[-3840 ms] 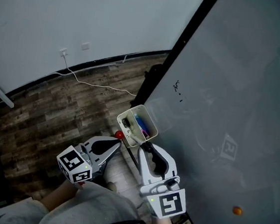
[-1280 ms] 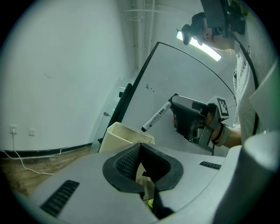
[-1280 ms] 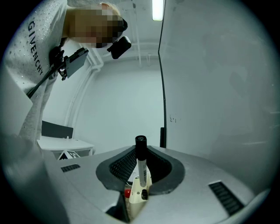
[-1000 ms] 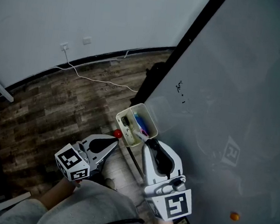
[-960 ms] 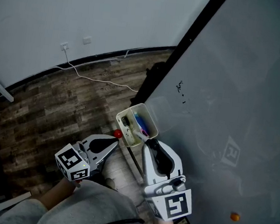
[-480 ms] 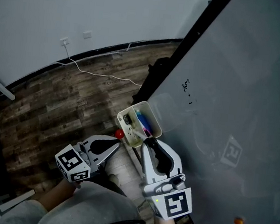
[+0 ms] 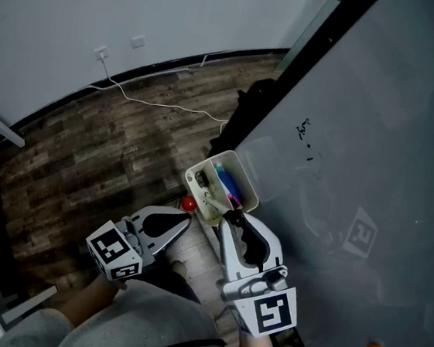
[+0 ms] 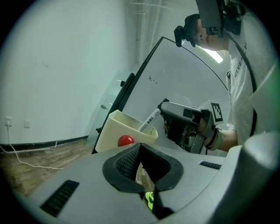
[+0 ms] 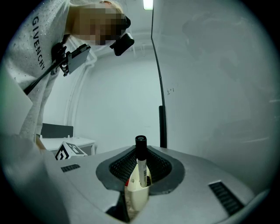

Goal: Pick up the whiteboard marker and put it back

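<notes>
Head view: a person stands at a large grey whiteboard (image 7: 377, 133) above a dark wood-plank floor (image 7: 103, 148). Both grippers are held close to a cream plastic holder cup (image 7: 250, 198) mounted at the board's edge.
Right gripper (image 7: 232, 216): its jaws are clamped on a white whiteboard marker with a black cap (image 9: 141, 168). The cap pokes out beyond the jaw tips.
Marker's place: the left gripper view shows it slanting from the right gripper down into the cup's mouth. Blue pens (image 7: 226, 184) stand inside the cup.
Left gripper (image 7: 187, 220): its jaws are together with nothing between them. It sits just beside the cup and a small red round knob (image 7: 188, 203) at the cup's side.
Step in hand: most likely seating the marker in the cup.
Doing it well: keep the barrel lined up with the cup's opening, clear of the rim and the blue pens. Lower it until it rests. Then part the jaws and draw straight back without nudging the cup.
</notes>
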`<state>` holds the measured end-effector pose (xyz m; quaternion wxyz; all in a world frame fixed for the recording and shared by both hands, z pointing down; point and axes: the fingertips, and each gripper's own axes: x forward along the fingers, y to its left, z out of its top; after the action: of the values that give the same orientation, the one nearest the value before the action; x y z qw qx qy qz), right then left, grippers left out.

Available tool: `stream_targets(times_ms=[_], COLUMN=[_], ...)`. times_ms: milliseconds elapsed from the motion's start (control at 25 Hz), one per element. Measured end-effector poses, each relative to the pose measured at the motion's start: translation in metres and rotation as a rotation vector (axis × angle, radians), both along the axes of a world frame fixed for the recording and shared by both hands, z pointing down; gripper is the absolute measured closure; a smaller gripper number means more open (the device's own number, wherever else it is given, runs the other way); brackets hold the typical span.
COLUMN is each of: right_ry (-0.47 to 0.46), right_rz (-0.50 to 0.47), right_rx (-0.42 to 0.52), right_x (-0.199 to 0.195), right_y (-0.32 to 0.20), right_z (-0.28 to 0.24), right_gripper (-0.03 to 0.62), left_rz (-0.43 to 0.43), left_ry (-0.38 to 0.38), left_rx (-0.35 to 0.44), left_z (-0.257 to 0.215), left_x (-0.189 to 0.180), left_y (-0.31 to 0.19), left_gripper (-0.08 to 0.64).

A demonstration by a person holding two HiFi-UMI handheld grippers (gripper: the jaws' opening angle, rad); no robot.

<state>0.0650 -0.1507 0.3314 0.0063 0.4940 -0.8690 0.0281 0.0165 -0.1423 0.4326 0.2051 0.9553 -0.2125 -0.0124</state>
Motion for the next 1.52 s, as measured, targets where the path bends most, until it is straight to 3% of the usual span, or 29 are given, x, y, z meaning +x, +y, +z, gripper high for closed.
stream_targets(times_ms=[1520], right_ry=[0.039], right_rz=[-0.009], right_rx=[-0.027], right_x=[-0.012], right_y=[-0.015], right_z=[0.042], right_gripper=[0.514], left_rz=[-0.005], left_ry=[-0.002], left_rx=[-0.054], left_z=[0.027], left_x=[0.003], left_y=[0.001], left_gripper=[0.545])
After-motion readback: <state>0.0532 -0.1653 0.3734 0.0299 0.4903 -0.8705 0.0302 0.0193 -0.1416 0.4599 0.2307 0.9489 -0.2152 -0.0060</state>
